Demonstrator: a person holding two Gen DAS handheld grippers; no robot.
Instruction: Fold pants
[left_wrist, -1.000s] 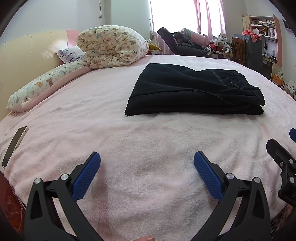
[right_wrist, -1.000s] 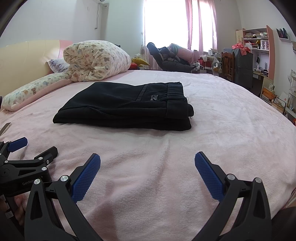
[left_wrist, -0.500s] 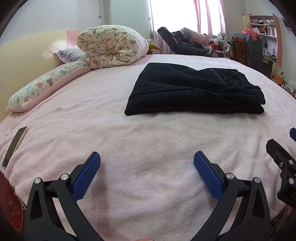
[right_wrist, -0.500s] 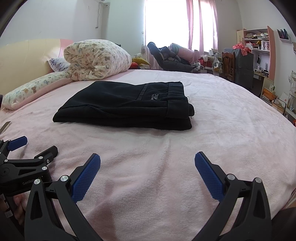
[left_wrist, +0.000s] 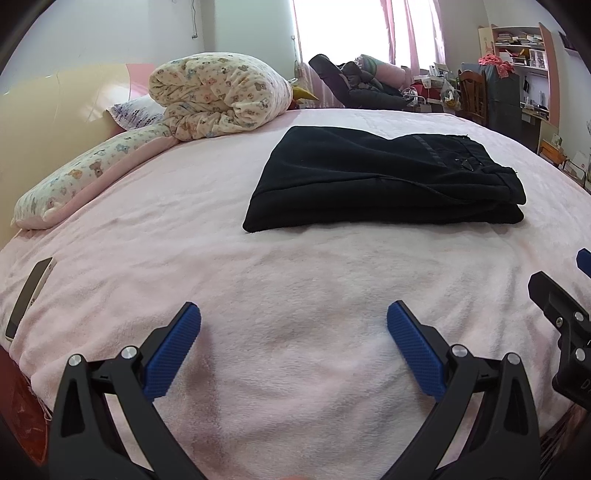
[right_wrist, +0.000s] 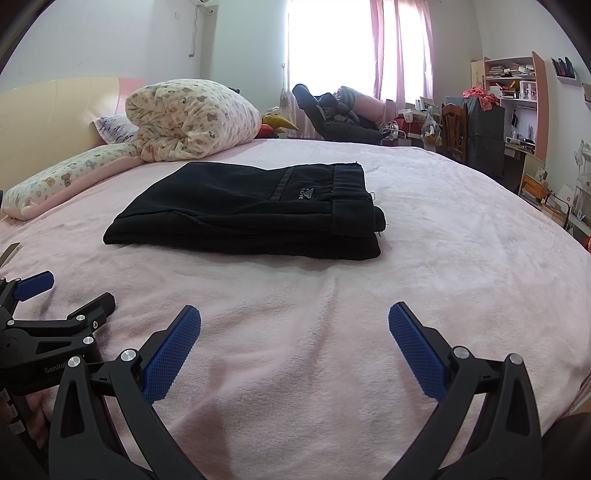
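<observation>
Black pants (left_wrist: 380, 181) lie folded into a flat rectangle on the pink bed (left_wrist: 295, 288); they also show in the right wrist view (right_wrist: 255, 210), waistband to the right. My left gripper (left_wrist: 293, 332) is open and empty, low over the blanket near the bed's front edge, well short of the pants. My right gripper (right_wrist: 294, 332) is open and empty, also near the front edge. Each gripper appears at the side of the other's view.
A rolled patterned quilt (left_wrist: 218, 96) and a long pillow (left_wrist: 88, 177) lie at the back left by the headboard. A phone (left_wrist: 27, 295) lies at the bed's left edge. A chair, desk and shelves (right_wrist: 513, 110) stand beyond the bed on the right.
Both grippers have stayed open and nearly still; the views shift only slightly. The pants have not moved.
</observation>
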